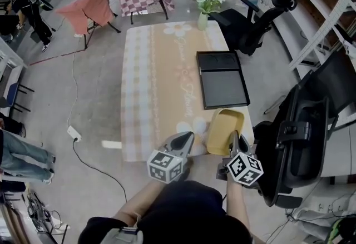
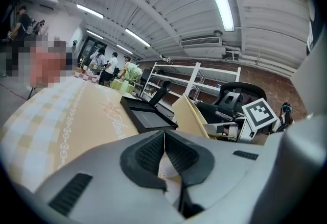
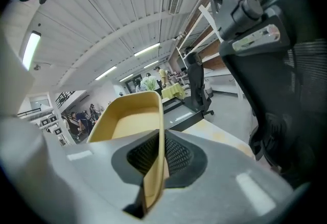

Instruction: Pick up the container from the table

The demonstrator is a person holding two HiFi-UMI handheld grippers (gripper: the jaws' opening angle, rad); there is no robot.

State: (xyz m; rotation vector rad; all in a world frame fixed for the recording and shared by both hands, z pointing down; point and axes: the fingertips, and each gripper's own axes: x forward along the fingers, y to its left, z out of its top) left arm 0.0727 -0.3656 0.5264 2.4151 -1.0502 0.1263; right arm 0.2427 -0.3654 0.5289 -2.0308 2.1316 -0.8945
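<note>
At the near right corner of the desk (image 1: 156, 87), we hold the yellow container (image 1: 224, 129) with our right tool (image 1: 234, 138). Its jaws are pinched narrow on the container's right wall, with the thin rim standing between the pads. Our left tool (image 1: 185, 138) hovers just beside the container, over the desk's near edge, with its jaws pressed together and nothing between them. Seen from the left tool, the container is tilted, just in front of the black tray (image 1: 222, 79). A vase of white flowers (image 1: 207, 4) stands at the far end, well apart.
</note>
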